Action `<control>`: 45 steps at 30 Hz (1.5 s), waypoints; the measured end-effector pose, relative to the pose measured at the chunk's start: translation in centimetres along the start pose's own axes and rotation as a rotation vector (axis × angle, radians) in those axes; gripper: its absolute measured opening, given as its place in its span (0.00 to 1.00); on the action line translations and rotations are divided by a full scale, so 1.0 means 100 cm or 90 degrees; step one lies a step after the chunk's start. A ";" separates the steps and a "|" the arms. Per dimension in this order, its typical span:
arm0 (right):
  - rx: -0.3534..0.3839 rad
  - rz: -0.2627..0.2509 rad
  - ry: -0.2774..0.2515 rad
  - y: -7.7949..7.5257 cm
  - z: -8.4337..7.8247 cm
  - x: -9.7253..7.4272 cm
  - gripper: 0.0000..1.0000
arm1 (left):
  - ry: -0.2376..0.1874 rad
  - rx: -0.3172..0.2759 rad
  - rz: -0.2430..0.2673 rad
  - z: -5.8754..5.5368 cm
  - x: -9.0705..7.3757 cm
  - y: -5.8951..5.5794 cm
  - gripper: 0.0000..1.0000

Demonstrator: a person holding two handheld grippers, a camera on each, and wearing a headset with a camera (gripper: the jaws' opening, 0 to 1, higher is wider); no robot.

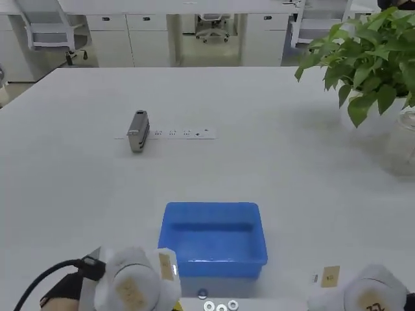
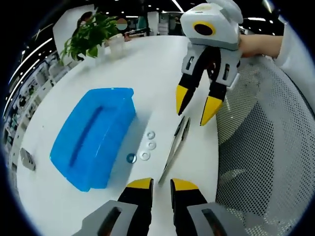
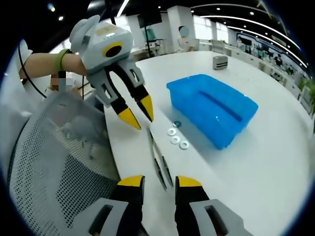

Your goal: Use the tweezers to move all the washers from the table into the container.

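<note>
Glossy blue plastic container (image 2: 91, 140), shiny metal tweezers (image 2: 173, 149)

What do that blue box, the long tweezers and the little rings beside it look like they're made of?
Blue box: likely plastic, glossy and slightly see-through along its walls. Tweezers: probably steel, thin with a silvery shine. Rings: flat and pale, perhaps metal or nylon; too small to tell.

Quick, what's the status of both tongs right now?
Left tongs: open, holding nothing.
Right tongs: open, holding nothing; the tweezers lie ungrasped.
</note>
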State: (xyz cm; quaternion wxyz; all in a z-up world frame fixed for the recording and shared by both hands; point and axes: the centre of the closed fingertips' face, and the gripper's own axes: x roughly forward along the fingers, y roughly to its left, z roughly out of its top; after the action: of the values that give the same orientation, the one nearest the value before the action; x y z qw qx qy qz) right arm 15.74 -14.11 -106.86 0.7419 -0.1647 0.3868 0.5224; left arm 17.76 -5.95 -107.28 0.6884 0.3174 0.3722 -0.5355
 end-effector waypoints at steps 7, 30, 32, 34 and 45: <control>-0.011 -0.001 0.007 -0.001 -0.001 0.003 0.21 | 0.018 0.050 -0.007 -0.001 0.005 0.003 0.05; -0.024 -0.003 0.018 0.000 -0.005 0.012 0.17 | 0.048 0.150 -0.008 -0.002 0.012 0.002 0.00; -0.024 -0.004 0.014 0.000 -0.004 0.013 0.18 | 0.048 0.146 -0.019 -0.002 0.012 -0.002 0.00; -0.030 -0.009 0.016 -0.001 -0.004 0.013 0.17 | 0.049 0.146 -0.026 -0.002 0.010 -0.006 0.00; -0.054 -0.004 0.014 0.003 0.000 0.017 0.19 | -0.011 0.102 -0.030 0.023 -0.021 -0.018 0.00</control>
State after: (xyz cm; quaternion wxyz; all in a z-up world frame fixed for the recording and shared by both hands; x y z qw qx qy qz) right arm 15.76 -12.88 -108.07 0.7316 -0.2031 0.3716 0.5343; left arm 16.05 -7.26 -104.36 0.6513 0.3575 0.3295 -0.5826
